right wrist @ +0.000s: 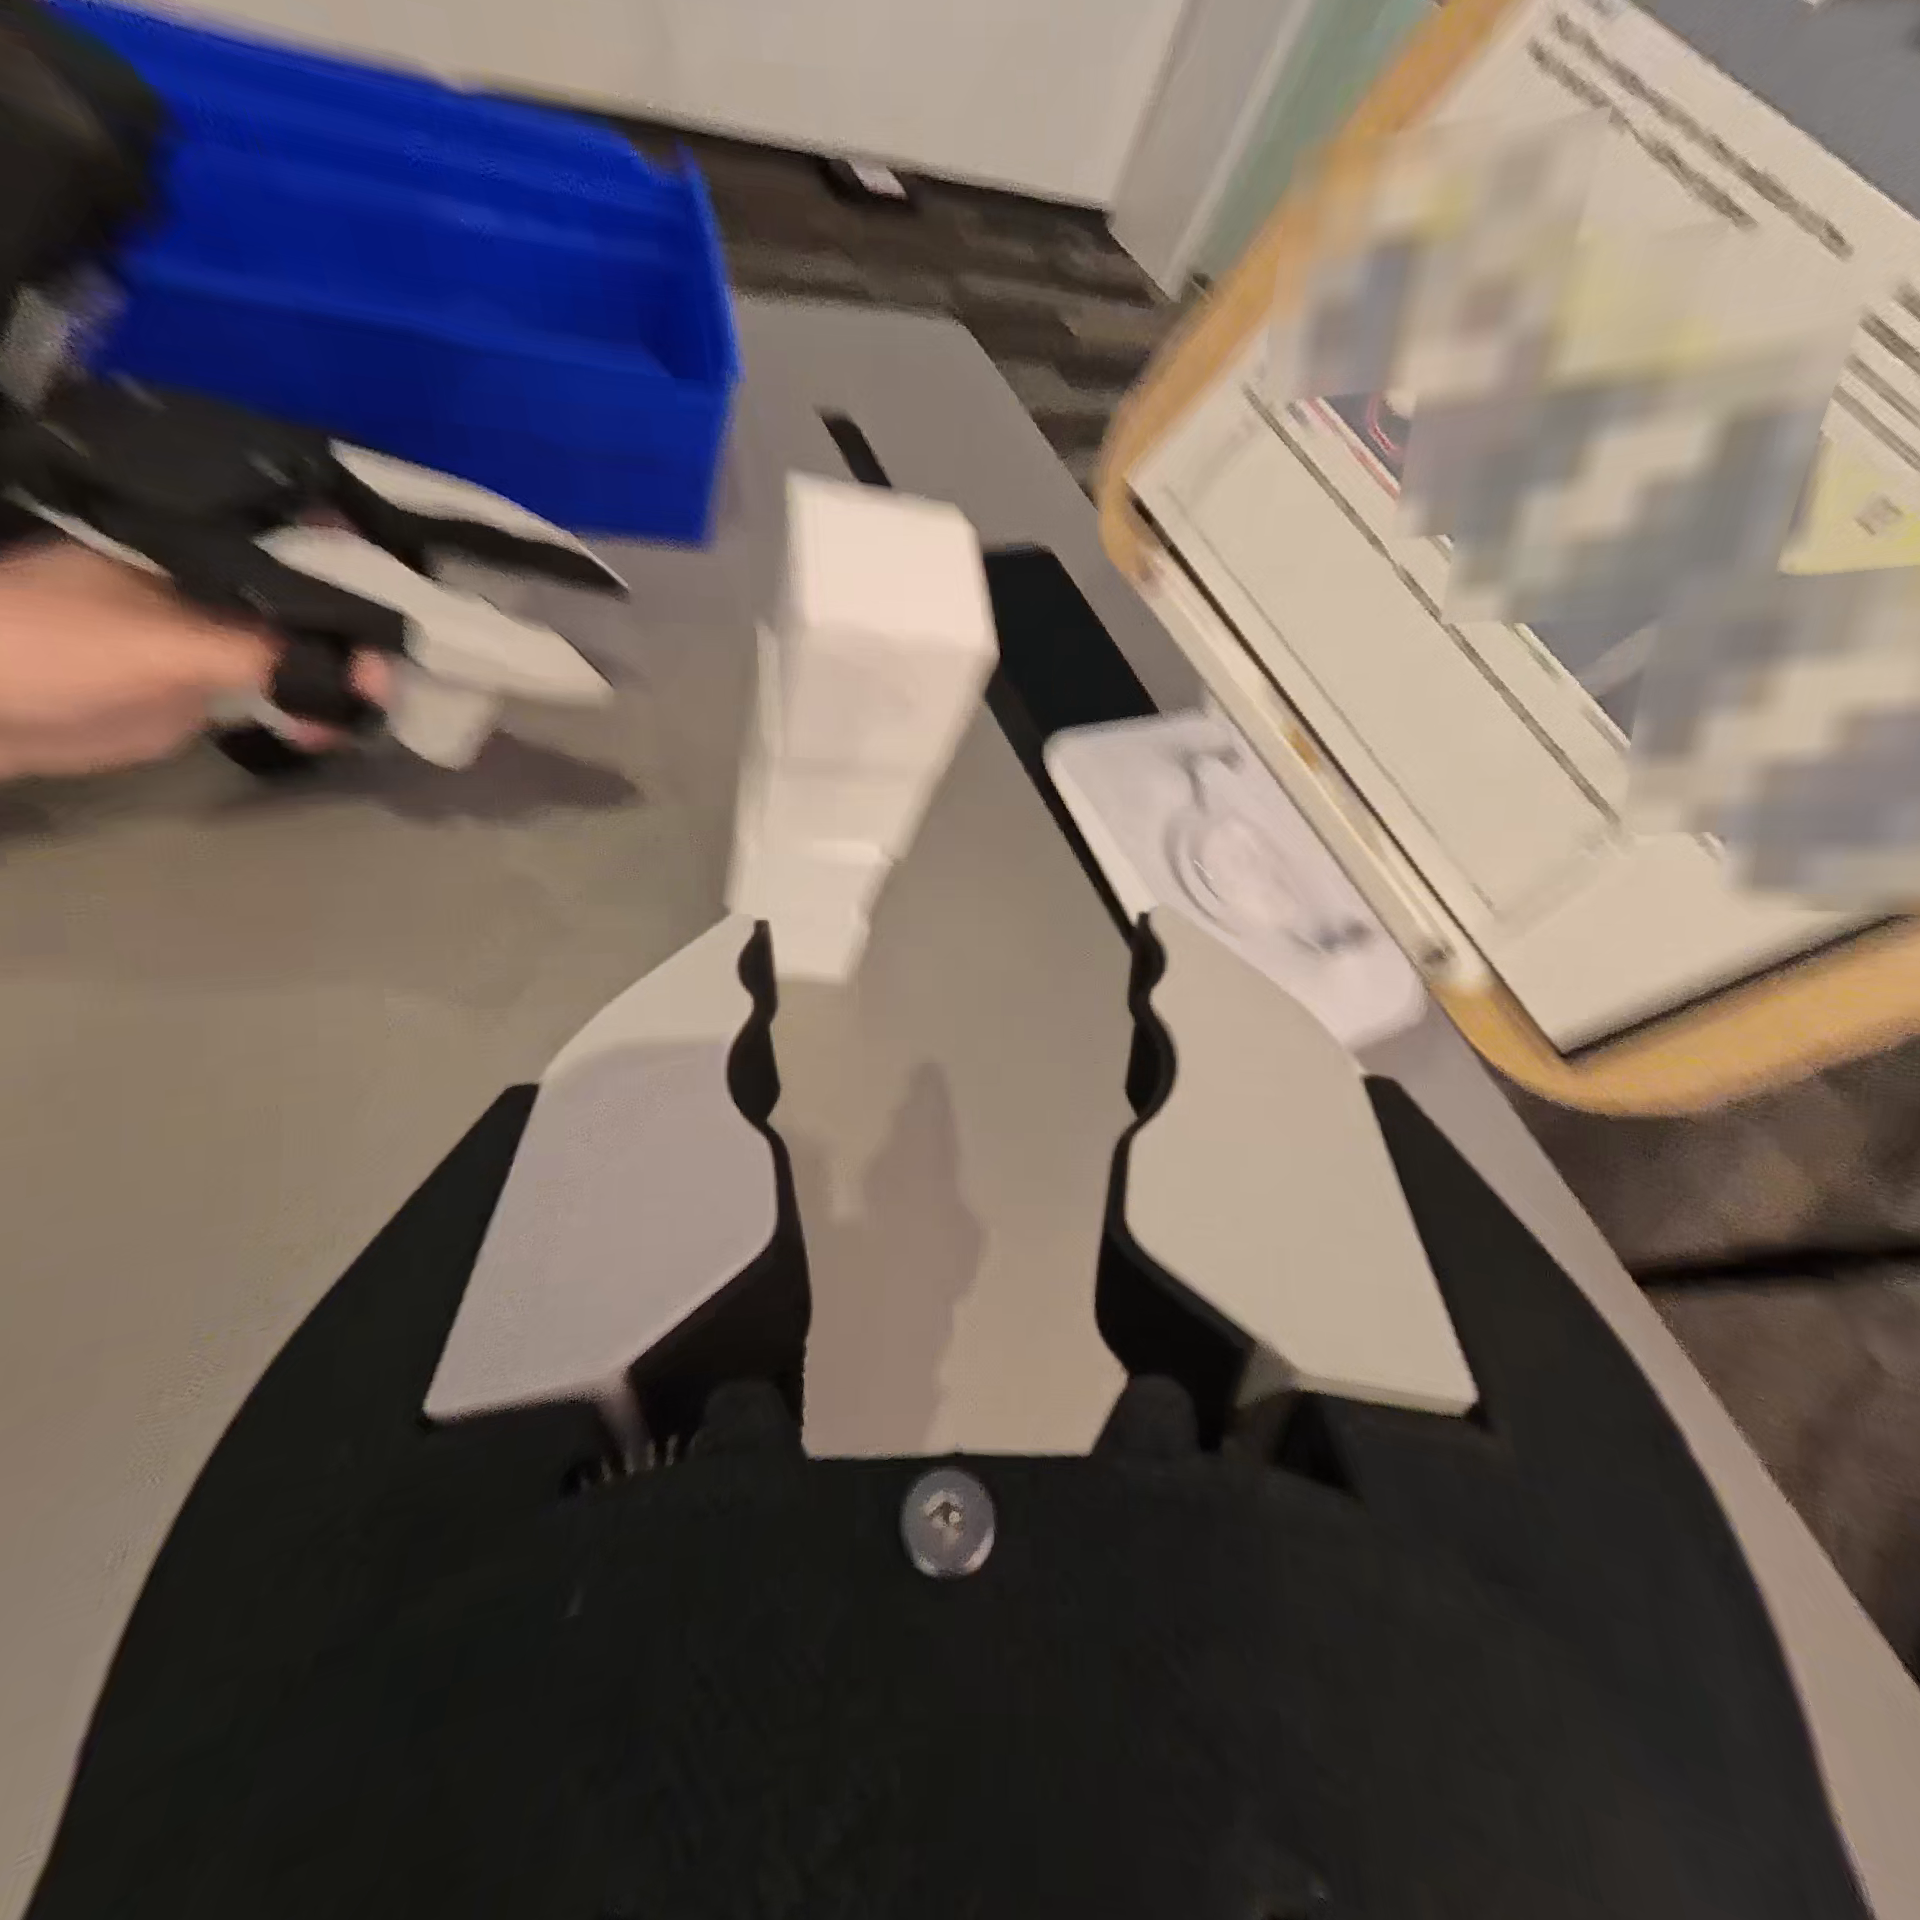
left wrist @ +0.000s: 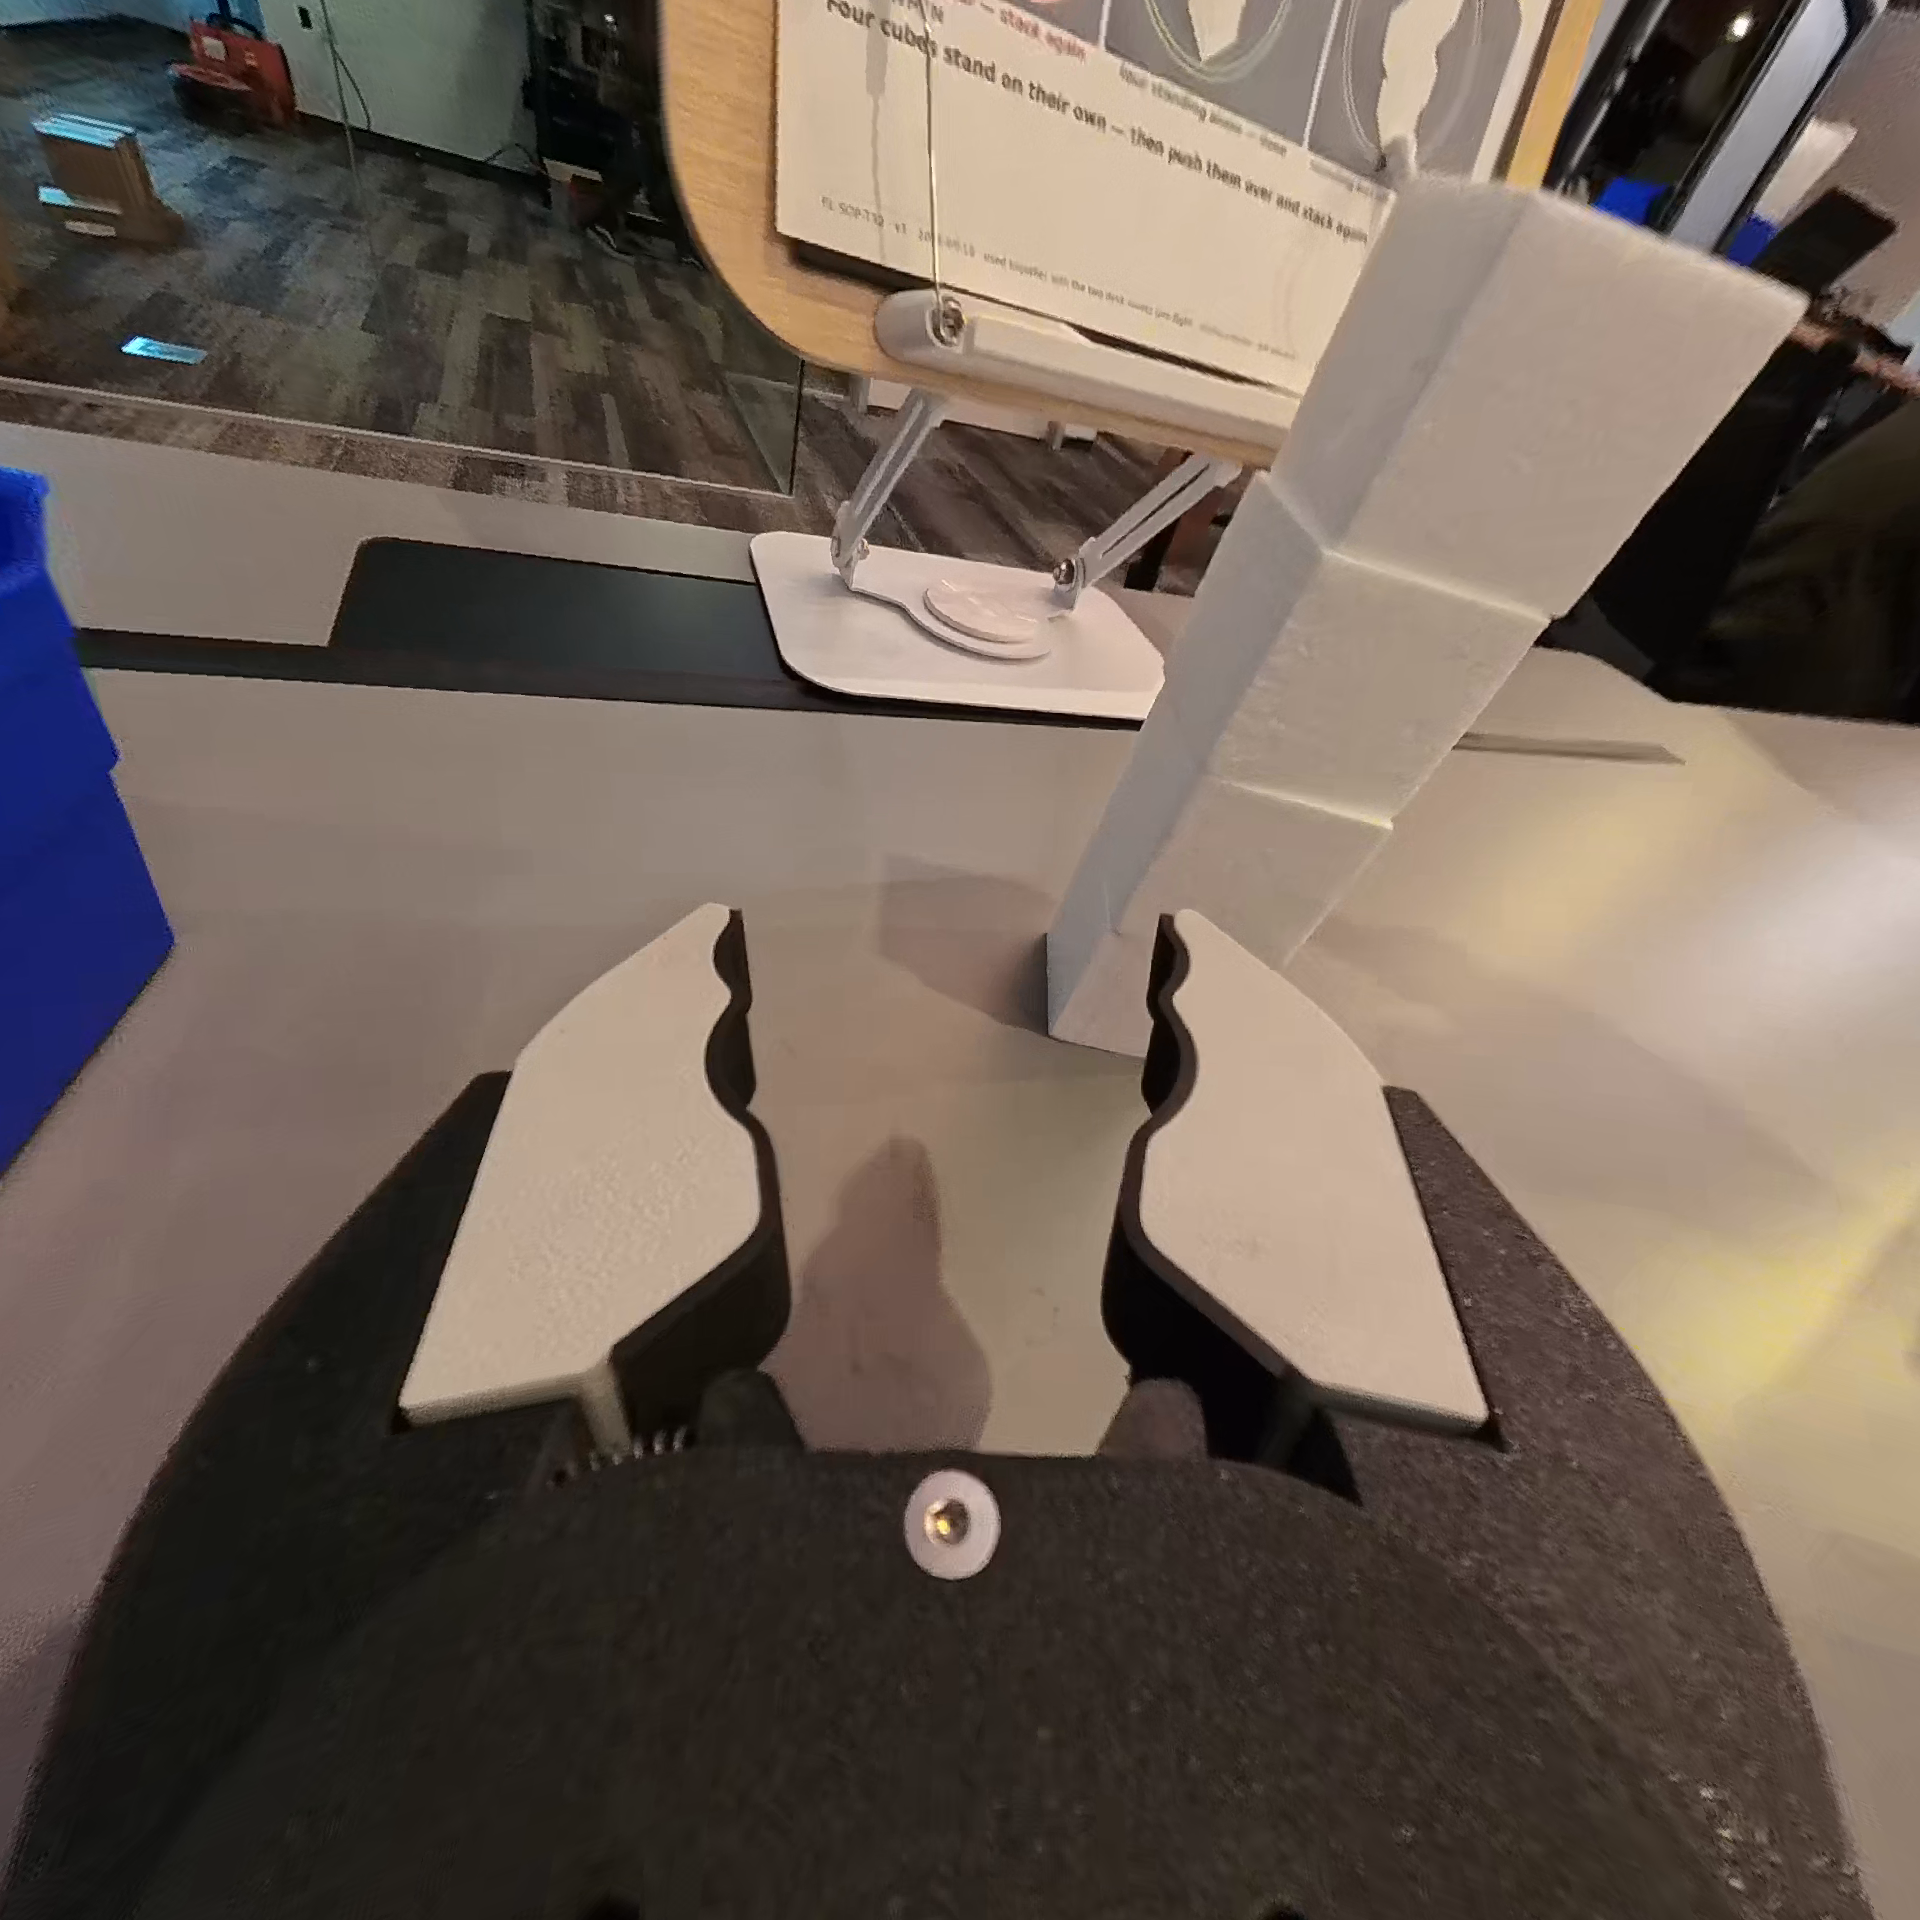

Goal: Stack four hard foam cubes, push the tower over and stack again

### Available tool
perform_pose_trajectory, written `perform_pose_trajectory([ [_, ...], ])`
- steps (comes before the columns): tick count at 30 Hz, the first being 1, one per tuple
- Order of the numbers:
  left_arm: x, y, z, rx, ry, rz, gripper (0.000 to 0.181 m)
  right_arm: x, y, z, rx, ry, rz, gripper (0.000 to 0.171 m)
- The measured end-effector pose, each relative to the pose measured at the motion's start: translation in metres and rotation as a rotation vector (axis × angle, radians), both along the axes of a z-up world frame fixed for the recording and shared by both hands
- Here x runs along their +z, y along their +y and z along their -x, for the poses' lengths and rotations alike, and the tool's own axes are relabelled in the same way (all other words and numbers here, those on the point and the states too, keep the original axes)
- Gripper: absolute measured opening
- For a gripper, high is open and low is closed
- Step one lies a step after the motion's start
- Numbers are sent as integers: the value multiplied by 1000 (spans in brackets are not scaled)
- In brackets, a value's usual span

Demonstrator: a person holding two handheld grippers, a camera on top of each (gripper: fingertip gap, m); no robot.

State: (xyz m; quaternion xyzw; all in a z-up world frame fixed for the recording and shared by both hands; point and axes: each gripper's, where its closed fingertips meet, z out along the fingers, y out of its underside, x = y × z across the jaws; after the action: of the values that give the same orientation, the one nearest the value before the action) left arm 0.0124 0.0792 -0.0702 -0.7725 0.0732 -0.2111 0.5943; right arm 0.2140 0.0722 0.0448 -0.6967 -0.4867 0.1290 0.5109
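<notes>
A tower of white foam cubes point(left wrist: 1340, 665) stands on the grey table point(left wrist: 520, 831), stacked with small offsets and looking tilted to the right in the left wrist view. My left gripper point(left wrist: 951, 935) is open and empty, its right fingertip just in front of the tower's base. In the right wrist view the same tower point(right wrist: 868, 707) stands just beyond my left fingertip. My right gripper point(right wrist: 951, 935) is open and empty. The left gripper point(right wrist: 457, 623), held by a hand, shows to the left of the tower there. The right wrist view is blurred.
A wood-edged board with a printed sheet point(left wrist: 1039, 156) stands on a white stand point(left wrist: 966, 623) behind the tower. A blue bin point(right wrist: 416, 312) sits at the table's far left; it also shows in the left wrist view point(left wrist: 62, 831). A black strip point(left wrist: 540, 623) crosses the table.
</notes>
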Motion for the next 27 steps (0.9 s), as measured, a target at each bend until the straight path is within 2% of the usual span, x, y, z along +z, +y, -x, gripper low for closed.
perform_pose_trajectory([
  [1, -2, 1, -1, -2, 21, -2, 72, -8, 5, -21, -48, -24, -14, 56],
  [3, -7, 1, -2, -5, 52, -4, 61, -20, 9, -48, -53, 13, 17, 1],
  [4, -9, 0, -3, -11, 61, -5, 50, -26, 12, -59, -63, 44, 77, 1],
  [7, -12, -3, -9, -68, 63, -2, 0, -33, 22, -95, -167, 84, 177, 1],
  [11, -12, 7, -4, -93, 1, 91, 0, -27, 27, -133, -257, 151, 196, 1],
  [15, -19, 31, 8, -105, 193, 226, 0, -29, 29, -171, -354, 114, 182, 1],
  [20, -21, 55, -9, -288, 287, 399, 0, -27, 26, -193, -395, 86, 175, 5],
  [23, -23, 73, -15, -289, 339, 410, 0, -19, 23, -196, -388, 104, 160, 6],
  [27, -14, 82, -45, -339, 393, 335, 0, -7, 18, -198, -370, 163, 148, 5],
])
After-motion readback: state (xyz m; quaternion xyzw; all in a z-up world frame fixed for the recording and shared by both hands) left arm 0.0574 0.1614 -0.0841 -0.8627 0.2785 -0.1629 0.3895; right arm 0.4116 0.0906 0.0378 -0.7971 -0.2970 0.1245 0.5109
